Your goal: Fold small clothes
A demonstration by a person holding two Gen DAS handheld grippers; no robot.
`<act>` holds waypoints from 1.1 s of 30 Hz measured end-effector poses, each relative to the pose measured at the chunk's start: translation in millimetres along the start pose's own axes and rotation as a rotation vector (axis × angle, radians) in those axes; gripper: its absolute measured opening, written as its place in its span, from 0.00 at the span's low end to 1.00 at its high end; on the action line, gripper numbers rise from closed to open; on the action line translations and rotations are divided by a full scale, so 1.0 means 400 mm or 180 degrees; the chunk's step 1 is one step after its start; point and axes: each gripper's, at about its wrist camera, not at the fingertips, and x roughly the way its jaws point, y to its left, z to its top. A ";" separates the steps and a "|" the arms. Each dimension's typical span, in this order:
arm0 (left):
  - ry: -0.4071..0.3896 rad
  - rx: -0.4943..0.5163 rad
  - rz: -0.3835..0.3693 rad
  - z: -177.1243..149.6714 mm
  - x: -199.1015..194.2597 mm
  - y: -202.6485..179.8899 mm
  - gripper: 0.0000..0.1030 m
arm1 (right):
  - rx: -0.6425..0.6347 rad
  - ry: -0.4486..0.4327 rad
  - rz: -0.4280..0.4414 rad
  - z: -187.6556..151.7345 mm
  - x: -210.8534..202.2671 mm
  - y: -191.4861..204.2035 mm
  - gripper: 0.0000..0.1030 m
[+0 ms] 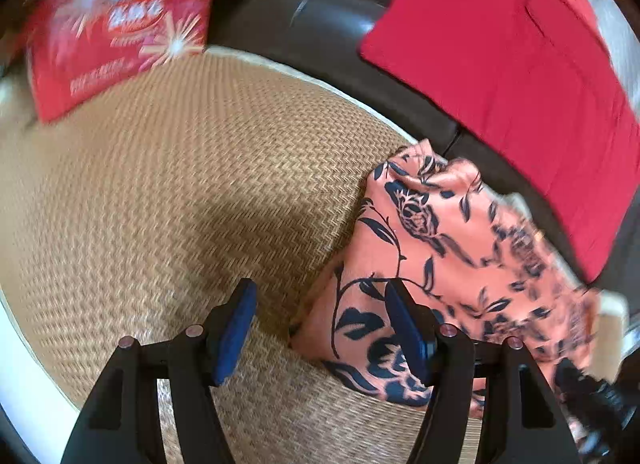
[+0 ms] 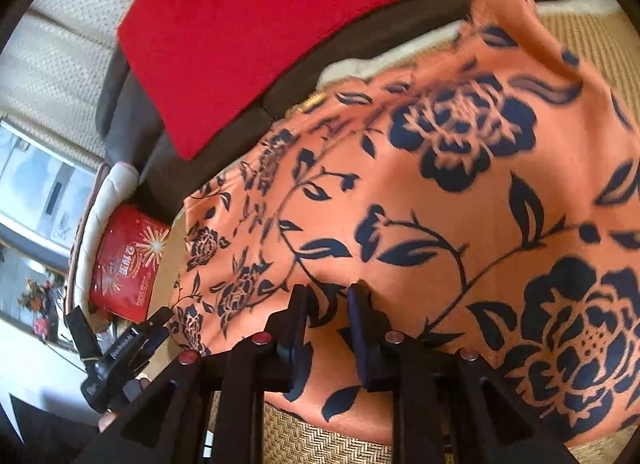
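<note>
An orange cloth printed with dark blue flowers lies rumpled on a woven straw mat. My left gripper hovers open at the cloth's left edge. One blue pad is over bare mat and the other overlaps the cloth's corner. In the right wrist view the cloth fills the frame. My right gripper stands over it with a narrow gap between its jaws. Cloth shows in that gap, and the pads do not press on it. The left gripper appears at the lower left there.
A red printed bag rests on the mat's far left corner. A plain red blanket lies over a dark brown sofa behind the mat. The bag also shows beside a window at the left of the right wrist view.
</note>
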 end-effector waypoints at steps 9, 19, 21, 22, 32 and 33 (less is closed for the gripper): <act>0.0103 -0.0533 -0.0193 -0.060 -0.032 0.070 0.66 | -0.0588 0.0087 0.0193 -0.007 0.063 0.154 0.25; 0.0351 -0.0585 -0.0581 -0.093 0.029 0.019 0.64 | -0.0460 0.0384 0.0165 -0.024 0.125 0.113 0.24; 0.0313 -0.0557 -0.0589 -0.089 0.038 0.008 0.64 | -0.0503 0.0460 0.0120 -0.031 0.128 0.112 0.20; 0.0268 -0.0549 -0.0579 -0.088 0.040 0.003 0.61 | -0.0549 0.0500 0.0084 -0.036 0.132 0.113 0.19; -0.0002 -0.0261 -0.0581 -0.073 0.084 -0.060 0.41 | -0.0267 0.0658 0.0222 -0.036 0.149 0.072 0.02; -0.0015 -0.0263 -0.0600 -0.073 0.083 -0.059 0.50 | -0.0282 0.0661 0.0224 -0.038 0.150 0.074 0.02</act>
